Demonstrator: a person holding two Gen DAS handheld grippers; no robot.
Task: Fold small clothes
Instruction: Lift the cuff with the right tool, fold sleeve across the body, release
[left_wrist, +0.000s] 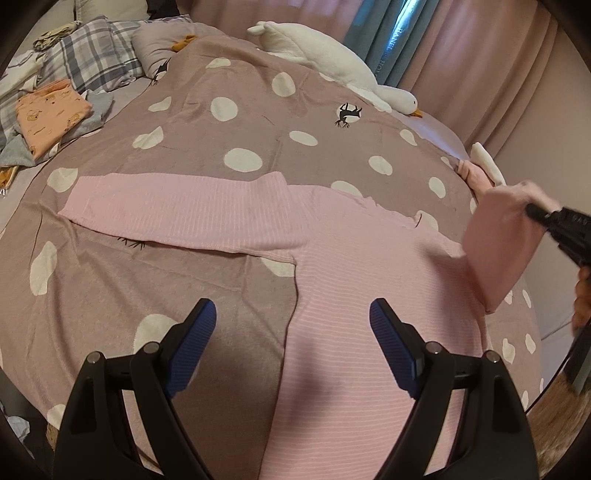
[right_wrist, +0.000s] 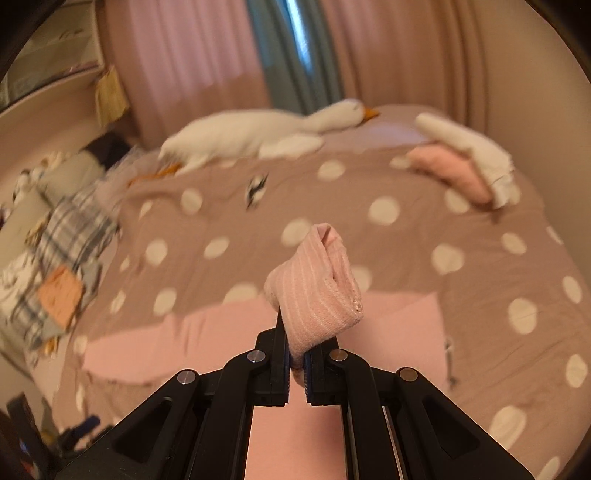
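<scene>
The top (left_wrist: 332, 266) is pale pink with fine lighter stripes. The bedspread (left_wrist: 229, 140) is dusty mauve with cream dots and small black bird figures. The goose (left_wrist: 325, 55) is white with an orange beak. The curtains (right_wrist: 192, 55) are pink beside a teal strip. The pillow (left_wrist: 92, 51) is grey-and-white plaid.

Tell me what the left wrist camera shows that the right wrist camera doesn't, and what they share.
Only the left wrist view shows the left claw open above the pink sweater, with one long sleeve spread flat across the bed, and the right claw seen from outside, lifting the other sleeve. Only the right wrist view shows that claw's fingers closed on the sleeve cuff close up. Both show the polka-dot bedspread, the white goose plush by the curtains, and the folded orange garment at the left.
</scene>
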